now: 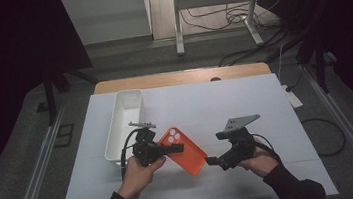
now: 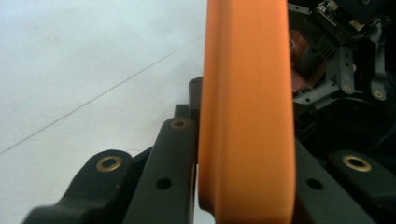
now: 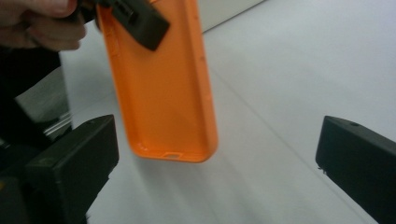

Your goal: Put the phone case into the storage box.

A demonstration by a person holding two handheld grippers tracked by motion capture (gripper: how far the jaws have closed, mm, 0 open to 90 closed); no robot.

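An orange phone case (image 1: 186, 152) hangs tilted above the white table sheet (image 1: 246, 106), its back with the camera cut-out facing up. My left gripper (image 1: 172, 149) is shut on the case's upper end; in the left gripper view the case (image 2: 247, 116) stands edge-on between the black jaws. My right gripper (image 1: 212, 161) sits just off the case's lower corner, open. In the right gripper view the hollow inside of the case (image 3: 163, 93) hangs ahead of the wide-apart jaws, with no pad touching it, and the left gripper's finger (image 3: 140, 18) clamps its top.
A white rectangular bin (image 1: 118, 131) lies on the sheet to the left of my left hand. The table's wooden far edge (image 1: 182, 77) shows beyond the sheet. Metal stand legs and cables are on the floor behind.
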